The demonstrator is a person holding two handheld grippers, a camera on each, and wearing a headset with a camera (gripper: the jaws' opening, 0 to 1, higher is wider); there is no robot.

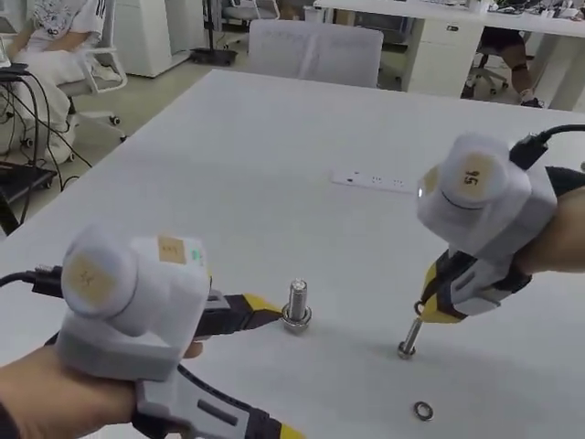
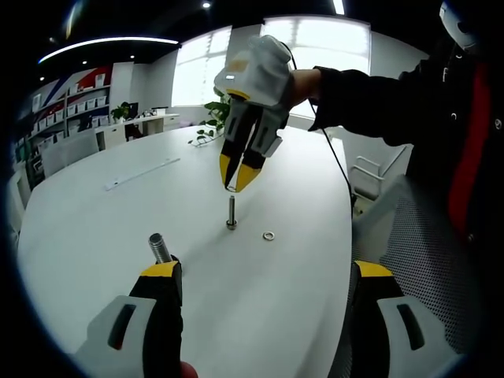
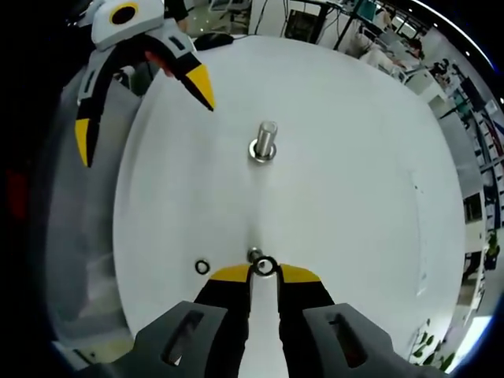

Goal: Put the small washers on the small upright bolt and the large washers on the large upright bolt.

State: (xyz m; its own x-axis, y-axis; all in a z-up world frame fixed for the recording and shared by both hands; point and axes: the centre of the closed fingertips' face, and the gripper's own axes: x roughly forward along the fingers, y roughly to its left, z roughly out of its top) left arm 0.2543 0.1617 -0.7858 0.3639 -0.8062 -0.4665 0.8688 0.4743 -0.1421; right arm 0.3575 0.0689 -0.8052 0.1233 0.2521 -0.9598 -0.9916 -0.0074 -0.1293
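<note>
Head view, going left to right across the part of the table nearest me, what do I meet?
In order: left gripper, tongs open → large upright bolt → small upright bolt → right gripper, tongs pinching a small washer.

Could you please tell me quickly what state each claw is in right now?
Left claw: open, holding nothing.
Right claw: closed on a small washer.
</note>
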